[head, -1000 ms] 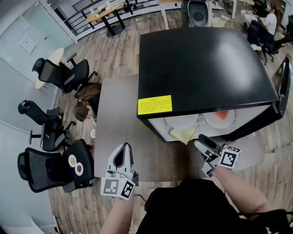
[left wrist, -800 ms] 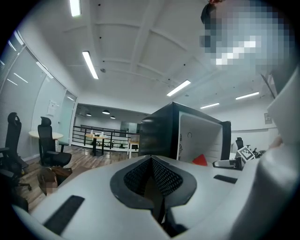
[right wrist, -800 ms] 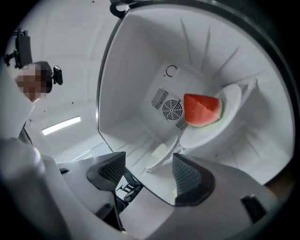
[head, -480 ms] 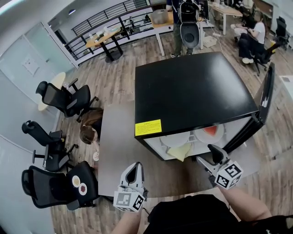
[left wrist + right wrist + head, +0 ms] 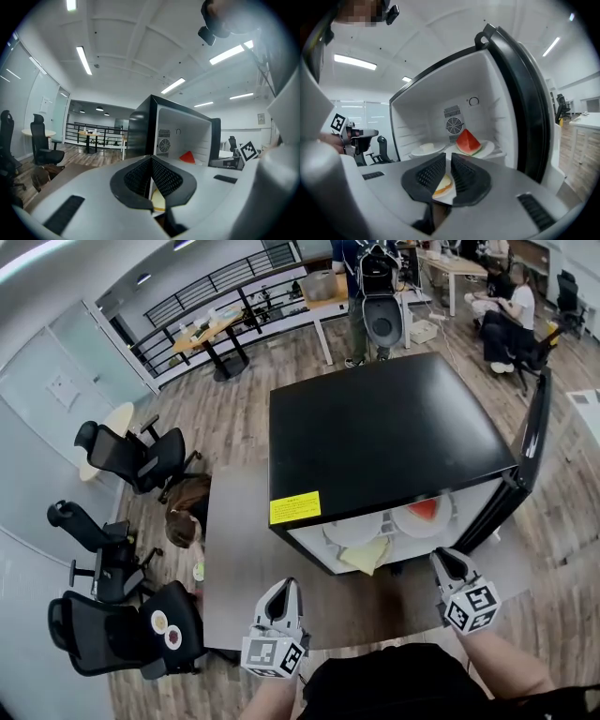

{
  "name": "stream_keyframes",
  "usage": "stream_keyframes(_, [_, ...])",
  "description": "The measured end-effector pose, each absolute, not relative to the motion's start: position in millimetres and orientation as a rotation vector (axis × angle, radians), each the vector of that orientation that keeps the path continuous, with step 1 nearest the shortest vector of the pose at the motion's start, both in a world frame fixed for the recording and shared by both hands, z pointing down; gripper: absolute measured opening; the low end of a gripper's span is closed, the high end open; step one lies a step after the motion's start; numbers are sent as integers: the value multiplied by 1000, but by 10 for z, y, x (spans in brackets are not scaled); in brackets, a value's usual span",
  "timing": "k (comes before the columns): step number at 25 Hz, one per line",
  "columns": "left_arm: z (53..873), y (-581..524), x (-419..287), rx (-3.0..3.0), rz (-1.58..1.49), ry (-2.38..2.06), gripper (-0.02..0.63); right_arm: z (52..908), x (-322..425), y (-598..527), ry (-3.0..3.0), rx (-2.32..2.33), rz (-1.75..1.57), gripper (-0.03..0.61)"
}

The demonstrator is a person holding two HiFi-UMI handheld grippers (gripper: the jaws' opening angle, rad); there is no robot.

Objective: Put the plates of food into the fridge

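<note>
Plates of food (image 5: pixel 412 521) are sitting inside the fridge (image 5: pixel 384 432): a 1st plate (image 5: pixel 489 147) w/ a watermelon wedge (image 5: pixel 468 142) is resting higher up on the right. A 2nd plate (image 5: pixel 418 151) w/ a pale lump (image 5: pixel 427 147) is lying just beside it on the left. A 3rd plate (image 5: pixel 446 195) w/ a yellowish bun-like piece (image 5: pixel 443 184) is showing lower down, nr the front of the opening. Fridge is standing on the grey worktop (image 5: pixel 234 549), its black top carrying a yellow label (image 5: pixel 294 507) at the front-left corner, its door (image 5: pixel 531 437) hanging wide on the right. Left gripper (image 5: pixel 285 584) is hovering over the worktop in front of the fridge, left of the opening; its fingers (image 5: pixel 136 177) are pressing tip to tip, clenched on nothing. Right gripper (image 5: pixel 442 557) is hanging just outside the opening, nr the foot of the door, pointing approx level into the fridge. Its fingers (image 5: pixel 429 174) have just been closing and are standing almost together w/ only a slim gap left, nothing btwn them, the 3rd plate merely showing behind that gap. Neither gripper is touching a plate. Off to the left, black office chairs (image 5: pixel 127 451) are standing on the wood floor (image 5: pixel 234 381), and a person (image 5: pixel 185 512) is sitting low by the worktop's left edge; other people (image 5: pixel 506 310) are sitting among desks in the bkgd.
</note>
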State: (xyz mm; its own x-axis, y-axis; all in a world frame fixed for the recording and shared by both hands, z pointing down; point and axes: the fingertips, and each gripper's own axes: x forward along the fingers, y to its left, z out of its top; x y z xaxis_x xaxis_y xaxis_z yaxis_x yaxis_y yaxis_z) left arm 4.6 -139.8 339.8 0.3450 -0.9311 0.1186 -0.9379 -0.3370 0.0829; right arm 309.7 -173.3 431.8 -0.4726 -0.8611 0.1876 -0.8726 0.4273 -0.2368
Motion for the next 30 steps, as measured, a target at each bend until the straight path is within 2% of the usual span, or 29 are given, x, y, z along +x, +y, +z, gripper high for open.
stream_keyframes(2, [3336, -1399, 87, 2474, 72, -1718, 3, 4308, 3143, -1717, -2607, 1618, 456, 8])
stream_keyframes(18, [3465, -1400, 0, 2453, 130, -1727, 3, 4216, 3070, -1718, -2608, 1546, 281, 6])
stream_keyframes(30, [3379, -1417, 52, 2446, 142, -1749, 5, 4279, 3119, -1837, -2585, 1552, 298, 6])
